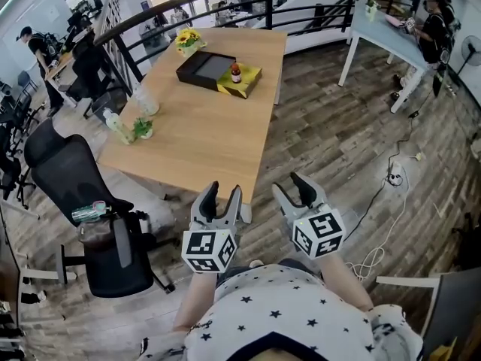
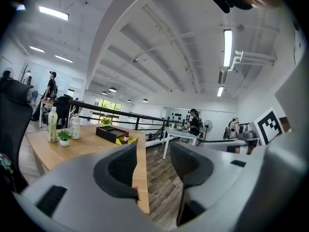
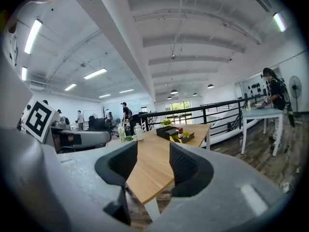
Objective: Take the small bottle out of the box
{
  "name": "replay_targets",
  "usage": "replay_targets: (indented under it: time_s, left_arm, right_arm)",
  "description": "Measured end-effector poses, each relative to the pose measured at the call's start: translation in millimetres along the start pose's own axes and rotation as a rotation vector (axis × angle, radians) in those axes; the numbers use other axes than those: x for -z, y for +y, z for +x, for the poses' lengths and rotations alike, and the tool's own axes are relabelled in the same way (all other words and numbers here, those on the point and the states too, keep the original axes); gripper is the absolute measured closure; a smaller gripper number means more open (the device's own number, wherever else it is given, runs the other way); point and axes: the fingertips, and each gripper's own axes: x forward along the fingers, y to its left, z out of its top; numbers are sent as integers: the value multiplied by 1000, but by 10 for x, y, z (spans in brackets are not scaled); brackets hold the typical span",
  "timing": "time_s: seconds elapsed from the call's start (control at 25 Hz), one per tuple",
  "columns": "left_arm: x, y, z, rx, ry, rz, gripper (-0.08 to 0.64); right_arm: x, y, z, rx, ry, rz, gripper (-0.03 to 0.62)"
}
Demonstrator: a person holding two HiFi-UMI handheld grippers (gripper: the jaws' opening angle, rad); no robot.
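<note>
The table (image 1: pixel 203 126) is showing pale, smooth wood with a matt finish. On it, the box (image 1: pixel 203 70) is looking matt black and yellow, and the small bottle (image 1: pixel 236 73) is gleaming glossy brown under a red cap. Around the table, the floor (image 1: pixel 331 126) is showing darker, grainy wood planks. Off the table's near end, the left gripper (image 1: pixel 224 190) and right gripper (image 1: pixel 289 184) are looking like matt grey plastic, their inner pads (image 3: pixel 118 164) dark and finely ribbed.
</note>
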Motion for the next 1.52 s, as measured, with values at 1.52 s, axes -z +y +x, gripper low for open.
replay_targets:
  time_s: [1.52]
  left_arm:
    - [-379,527,2837,-133,-32,-30,364]
  right_arm:
    - [-769,-2217,2022,-97,-3,-78,394]
